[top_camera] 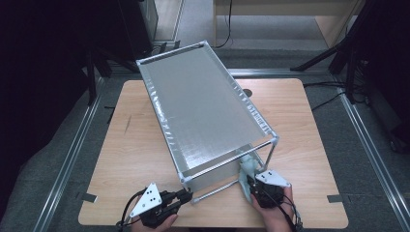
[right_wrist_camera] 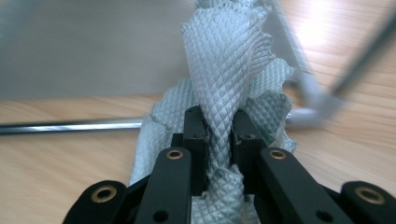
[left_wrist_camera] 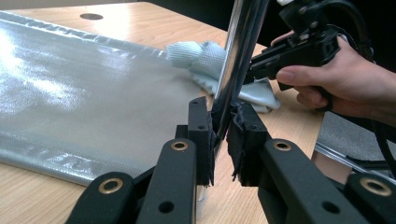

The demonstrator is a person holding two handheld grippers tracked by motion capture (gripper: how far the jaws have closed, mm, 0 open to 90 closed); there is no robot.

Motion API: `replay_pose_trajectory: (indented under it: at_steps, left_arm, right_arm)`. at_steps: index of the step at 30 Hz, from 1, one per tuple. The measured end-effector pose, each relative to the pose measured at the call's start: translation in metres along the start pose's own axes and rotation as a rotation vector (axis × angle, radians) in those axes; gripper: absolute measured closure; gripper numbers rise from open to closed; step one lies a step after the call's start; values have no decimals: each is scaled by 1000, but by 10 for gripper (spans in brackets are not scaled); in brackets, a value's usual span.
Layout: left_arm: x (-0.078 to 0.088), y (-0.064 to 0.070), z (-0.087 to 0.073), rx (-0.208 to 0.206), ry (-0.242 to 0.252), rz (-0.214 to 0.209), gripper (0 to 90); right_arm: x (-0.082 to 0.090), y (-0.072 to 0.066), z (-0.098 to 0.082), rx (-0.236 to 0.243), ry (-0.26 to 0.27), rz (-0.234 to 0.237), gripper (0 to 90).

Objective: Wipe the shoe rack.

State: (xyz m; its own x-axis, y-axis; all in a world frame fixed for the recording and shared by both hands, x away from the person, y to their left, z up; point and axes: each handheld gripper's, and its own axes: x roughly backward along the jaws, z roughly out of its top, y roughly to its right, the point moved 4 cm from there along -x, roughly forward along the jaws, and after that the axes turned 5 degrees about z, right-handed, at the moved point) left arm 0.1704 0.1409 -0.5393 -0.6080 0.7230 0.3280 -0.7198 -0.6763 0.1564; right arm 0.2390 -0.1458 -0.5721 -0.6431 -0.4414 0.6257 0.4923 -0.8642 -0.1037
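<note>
In the high view, a silvery fabric-lined box on a thin metal-tube frame [top_camera: 203,111] stands skewed on the light wooden worktop [top_camera: 309,125], its long axis running from the far left toward the near right. The left gripper [top_camera: 186,195] sits at the frame's near-left corner post, while the right gripper [top_camera: 251,186] holds a pale blue-green waffle-weave cloth [top_camera: 247,169] at the near-right corner, so the right hand is the nearer one to the open near end. In the left gripper view, the fingers [left_wrist_camera: 201,135] are clamped tight on the shiny upright frame post [left_wrist_camera: 240,46], which rises between them and leans slightly right; the cloth [left_wrist_camera: 205,58] lies beyond the post, against the silver lining [left_wrist_camera: 84,93]. In the right gripper view, the fingers [right_wrist_camera: 194,135] pinch a bunched fold of the cloth [right_wrist_camera: 224,60], which stands up and away from them toward the blurred frame corner [right_wrist_camera: 313,100], with the lower rail [right_wrist_camera: 70,126] lying crosswise at left. A wipe would likely run along that rail or post.
</note>
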Motion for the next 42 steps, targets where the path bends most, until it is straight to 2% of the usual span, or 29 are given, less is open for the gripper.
replay_pose_trajectory:
  at_steps: [1,3,5,8,9,10,11,13,14,15,19,22,26,30,32,35,37,38,40,42]
  left_arm:
    - [0,1,0,-8,-3,11,803]
    - [0,1,1,-9,-5,13,804]
    - [0,1,1,-5,-5,10,803]
    - [-1,0,1,-6,-5,11,804]
    - [-1,0,1,-6,-5,10,803]
    - [-2,0,1,-4,-4,10,803]
    - [-2,0,1,-2,-3,13,802]
    - [-2,0,1,0,-3,12,802]
    - [-2,0,1,0,-3,12,801]
    - [-2,-1,1,6,-2,5,801]
    - [-2,0,1,-1,-1,13,802]
    - [-2,0,1,-8,-2,18,804]
    - [-2,0,1,-9,-1,16,804]
    - [-2,0,0,11,1,16,800]
    - [-2,0,0,7,0,17,800]
    - [-1,0,0,3,-3,20,802]
    - [-1,0,0,2,-2,24,801]
    - [-1,1,0,-2,-5,26,802]
    - [-1,0,0,0,-5,22,803]
    - [-1,0,0,-2,-4,23,803]
  right_arm:
    - [-1,-11,4,-12,30,64,788]
    - [-1,-14,5,0,33,68,787]
    - [-8,-28,3,45,18,84,786]
    - [-11,-35,1,55,22,86,784]
    - [-12,-40,1,51,18,111,785]
    - [-13,-47,2,-13,7,185,785]
    - [-16,-62,0,-8,0,233,784]
    - [-18,-77,-1,62,-1,238,784]
    - [-18,-77,-1,62,-1,238,784]
    - [-20,-90,-3,109,-1,270,780]
    - [-20,-95,-5,153,-7,285,776]
    - [-18,-91,-5,139,-17,287,770]
    - [-16,-65,-3,111,-14,218,764]
    - [-10,-30,0,77,-12,114,761]
    - [-7,-12,0,60,-8,63,763]
    - [-1,9,1,28,-10,11,766]
    - [4,24,0,-30,-6,-21,770]
    - [7,32,0,-45,-8,-56,770]
    - [12,44,0,-59,-17,-122,772]
    - [18,52,2,-87,-9,-140,774]
